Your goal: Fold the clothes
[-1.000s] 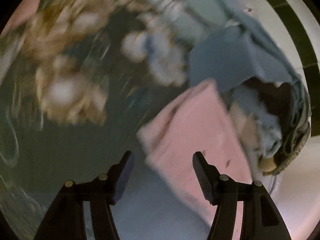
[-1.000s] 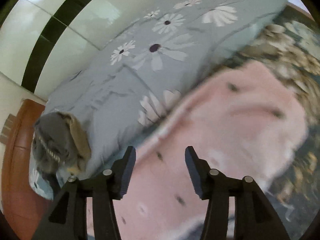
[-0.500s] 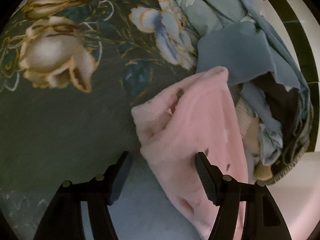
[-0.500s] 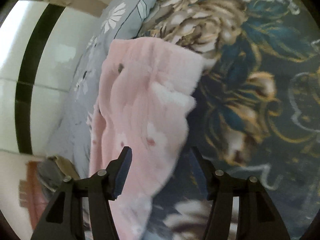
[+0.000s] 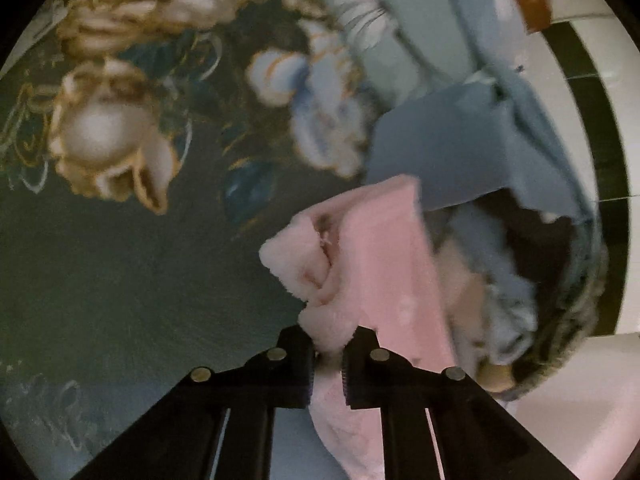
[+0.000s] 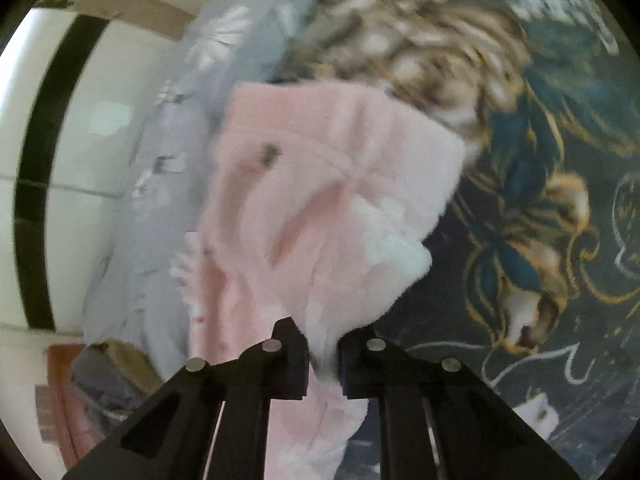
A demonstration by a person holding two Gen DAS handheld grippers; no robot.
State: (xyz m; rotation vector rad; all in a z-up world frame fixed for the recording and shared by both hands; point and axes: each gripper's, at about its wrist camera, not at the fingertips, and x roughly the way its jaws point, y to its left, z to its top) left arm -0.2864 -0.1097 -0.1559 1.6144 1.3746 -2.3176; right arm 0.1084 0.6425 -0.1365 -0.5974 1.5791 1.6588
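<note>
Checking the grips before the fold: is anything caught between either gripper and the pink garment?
Nothing visible is. The left gripper pinches the fluffy edge of the pink garment directly, and the right gripper, its jaws closing, has only that same pink fabric between its fingers. The laundry basket sits beside it.

The garment [image 5: 384, 264] lies on the bedspread [image 5: 120, 280], beside piled laundry [image 5: 508, 280].

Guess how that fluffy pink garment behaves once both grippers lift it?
Likely floppy: the pink garment already bunches where the right gripper pinches it. Probably light, and its fleecy pile should resist slipping at the left gripper.
</note>
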